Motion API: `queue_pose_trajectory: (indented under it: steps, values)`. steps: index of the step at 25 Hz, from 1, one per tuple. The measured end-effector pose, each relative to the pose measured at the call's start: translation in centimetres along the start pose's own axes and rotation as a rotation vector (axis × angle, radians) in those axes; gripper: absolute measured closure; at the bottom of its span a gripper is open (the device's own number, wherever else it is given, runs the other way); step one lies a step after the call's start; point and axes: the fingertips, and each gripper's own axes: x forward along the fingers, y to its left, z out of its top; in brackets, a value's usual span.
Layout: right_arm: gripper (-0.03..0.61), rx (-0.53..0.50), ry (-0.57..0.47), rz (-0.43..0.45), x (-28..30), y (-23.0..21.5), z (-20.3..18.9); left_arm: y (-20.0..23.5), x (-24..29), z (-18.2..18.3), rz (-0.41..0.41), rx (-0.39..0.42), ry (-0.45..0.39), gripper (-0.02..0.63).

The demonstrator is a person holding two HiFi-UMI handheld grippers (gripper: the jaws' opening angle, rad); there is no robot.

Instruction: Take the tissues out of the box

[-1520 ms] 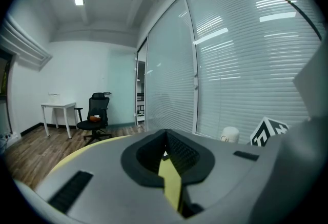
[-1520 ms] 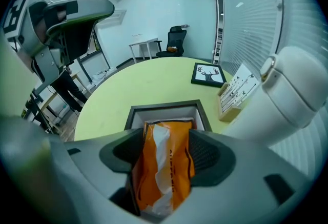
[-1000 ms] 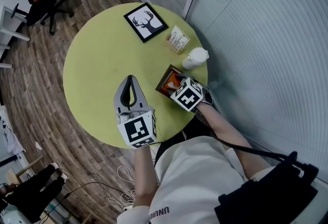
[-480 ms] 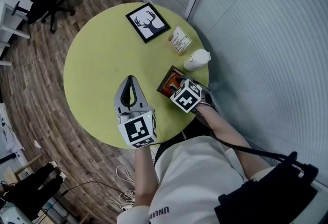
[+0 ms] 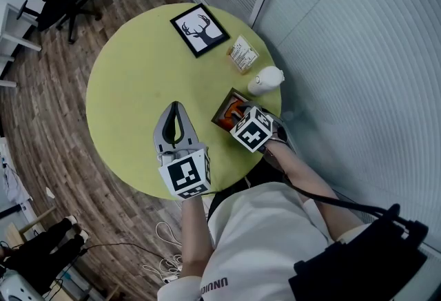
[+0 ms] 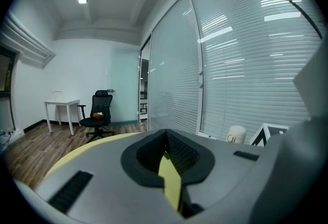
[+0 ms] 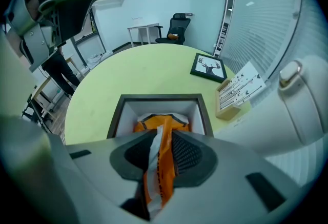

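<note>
My right fingers (image 7: 189,154) have just been closing, now pinching the orange tissue pack (image 7: 161,123) in the box (image 7: 117,115); left fingers (image 6: 179,154) closed, empty. I'd pull straight up.

To the left and far across the table (image 5: 124,79) we have broad bare top; only the left gripper (image 5: 176,108) lies over its near middle. The right side is crowded: the box (image 5: 220,108) at the edge, the white jar (image 5: 264,79) just beyond it, the card stand (image 5: 240,54) and framed picture (image 5: 198,29) farther off, and the glass wall (image 5: 331,52) close behind them.
</note>
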Motion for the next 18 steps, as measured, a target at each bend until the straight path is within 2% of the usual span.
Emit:
queue_pose_trajectory:
  steps: [18]
  values:
    - [0.531,0.017,-0.058,-0.032,-1.2,-0.8,0.2,-0.4,0.0,-0.1,-0.003,0.013,-0.008,0.6]
